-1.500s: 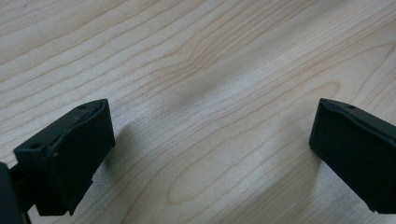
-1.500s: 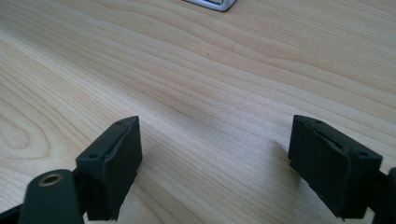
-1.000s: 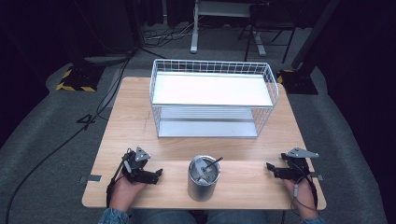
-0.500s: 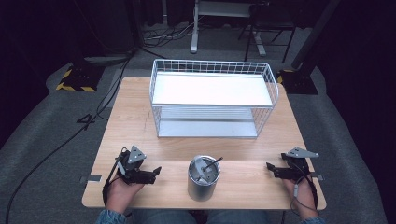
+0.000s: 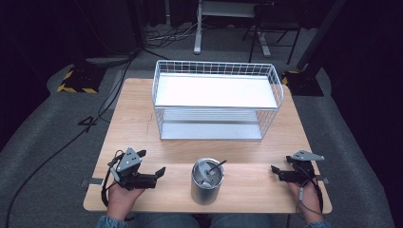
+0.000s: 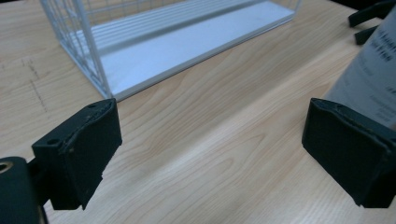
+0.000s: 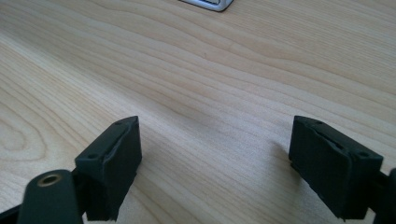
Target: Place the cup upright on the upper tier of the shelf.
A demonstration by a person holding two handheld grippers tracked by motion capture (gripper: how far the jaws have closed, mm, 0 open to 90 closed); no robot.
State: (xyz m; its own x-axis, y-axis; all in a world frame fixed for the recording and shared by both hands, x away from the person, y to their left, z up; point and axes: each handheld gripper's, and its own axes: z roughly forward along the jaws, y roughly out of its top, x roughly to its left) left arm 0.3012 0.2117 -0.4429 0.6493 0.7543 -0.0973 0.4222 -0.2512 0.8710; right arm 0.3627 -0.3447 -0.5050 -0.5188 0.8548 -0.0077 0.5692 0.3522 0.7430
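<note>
The left gripper (image 5: 151, 169) rests low over the wooden worktop (image 5: 247, 161) with its jaws spread wide and nothing between them. Just off its right jaw stands a metal cup (image 5: 206, 181), upright, with a dark utensil (image 5: 215, 169) leaning inside it; in the left gripper view the cup (image 6: 371, 79) rises behind the right jaw as a pale, slightly blurred wall, and whether they touch cannot be told. Ahead of this gripper and to its left sits a white wire basket (image 5: 216, 102) with a white floor (image 6: 187, 44), its near corner post close in front of the left jaw. The right gripper (image 5: 277, 171) lies on the far side of the cup from the left one, pointing toward it, jaws likewise spread apart over bare wood (image 7: 210, 84). A corner of the basket's base (image 7: 208, 3) shows far ahead of it.
</note>
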